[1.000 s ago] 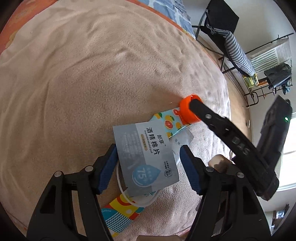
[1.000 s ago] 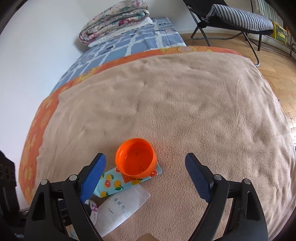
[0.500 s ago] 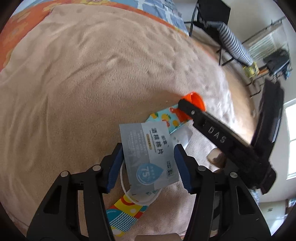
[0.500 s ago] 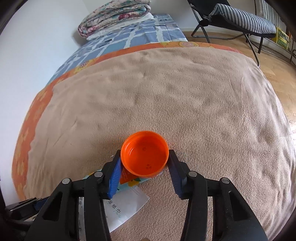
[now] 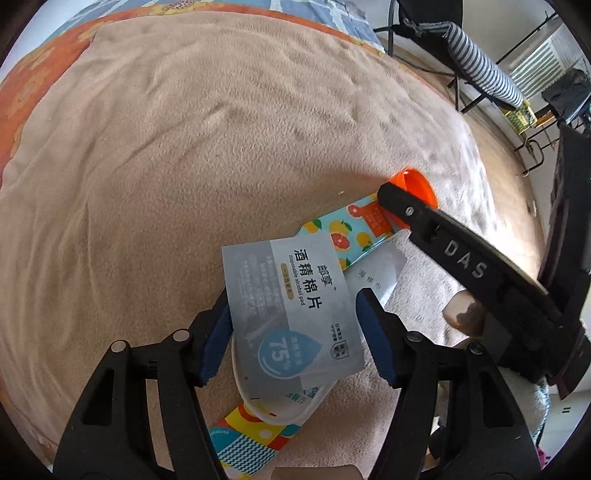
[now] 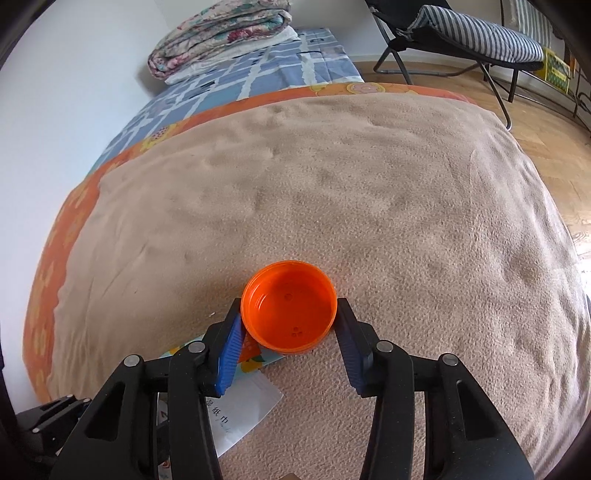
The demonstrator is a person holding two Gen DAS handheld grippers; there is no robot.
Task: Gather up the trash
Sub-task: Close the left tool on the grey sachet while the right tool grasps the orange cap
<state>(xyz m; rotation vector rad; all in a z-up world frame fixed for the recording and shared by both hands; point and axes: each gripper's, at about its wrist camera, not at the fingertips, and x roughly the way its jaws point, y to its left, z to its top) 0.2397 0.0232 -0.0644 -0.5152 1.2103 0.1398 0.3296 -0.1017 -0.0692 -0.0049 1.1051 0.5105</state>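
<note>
Two grippers work over a bed covered by a tan fleece blanket (image 6: 369, 192). The right gripper (image 6: 290, 325) is clamped on an orange plastic lid (image 6: 289, 304), its blue pads pressing the rim from both sides, the lid's hollow side facing the camera. Just below and behind the lid, under the gripper's left finger, lies a fruit-printed packet (image 6: 255, 356), and nearer the gripper's base a clear tissue wrapper (image 6: 243, 413) rests on the blanket. In the left wrist view the left gripper (image 5: 291, 332) has its jaws opening, with a grey alcohol-pad sachet (image 5: 291, 310) lying between the blue pads; the left pad looks to be at the sachet's edge and the right pad stands a little off it, though whether either truly touches is hard to tell from this angle. Beneath the sachet, close to the gripper's base, a white ring (image 5: 280, 410) shows, and under that a colourful patterned wrapper (image 5: 251, 439). Ahead and to the right of the left gripper, the fruit-printed packet reaches toward the orange lid, where one black finger of the right gripper crosses the view. Far beyond the right gripper, a folded quilt (image 6: 221, 33) sits at the bed's far end, and a striped folding chair (image 6: 476, 33) stands on the wooden floor.
</note>
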